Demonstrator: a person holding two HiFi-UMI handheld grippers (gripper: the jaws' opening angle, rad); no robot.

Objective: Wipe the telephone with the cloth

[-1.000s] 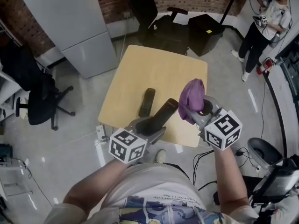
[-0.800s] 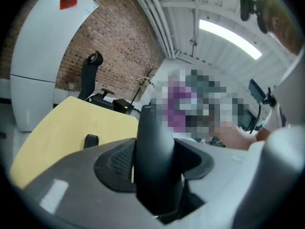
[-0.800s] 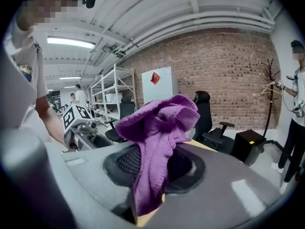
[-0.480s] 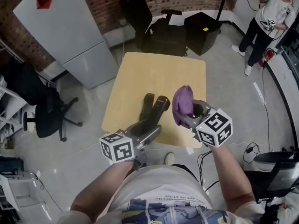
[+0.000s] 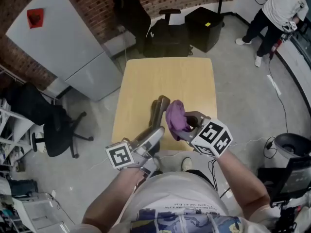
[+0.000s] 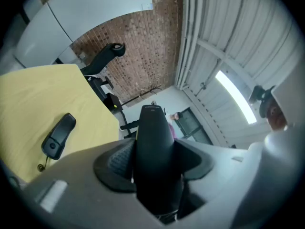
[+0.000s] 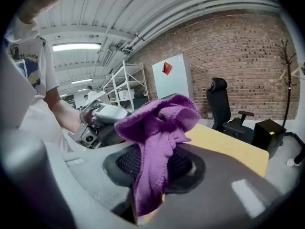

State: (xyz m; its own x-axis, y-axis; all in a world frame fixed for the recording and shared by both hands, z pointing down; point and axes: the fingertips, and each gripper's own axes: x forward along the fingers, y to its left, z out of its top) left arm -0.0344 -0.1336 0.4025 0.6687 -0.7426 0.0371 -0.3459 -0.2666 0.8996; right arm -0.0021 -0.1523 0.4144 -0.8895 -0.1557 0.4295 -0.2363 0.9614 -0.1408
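Pressure is what counts: my left gripper (image 5: 154,134) clamps the telephone handset (image 6: 153,151) over the table's (image 5: 194,81) near edge, and my right gripper (image 5: 183,128) clamps the purple cloth (image 5: 175,116) just beside it. I'd drag the bunched cloth along its length, holding the handset firm.

The cloth (image 7: 157,128) in your right claw (image 5: 188,126) is solid purple, with no print. The telephone handset (image 6: 155,151) in your left claw (image 5: 154,136) is plain black. So is the second telephone piece (image 6: 59,136) on the table (image 5: 165,76), whose top is an even pale yellow. Both claws are grey with black textured pads (image 7: 127,162), and each carries a white cube printed with black square markers. Your shirt (image 5: 175,191) is white with a blue print. At far left, a grey cabinet (image 5: 73,47) bears a small red patch. The wall (image 7: 238,46) is red-brown brick, and the floor (image 5: 233,81) is light grey.
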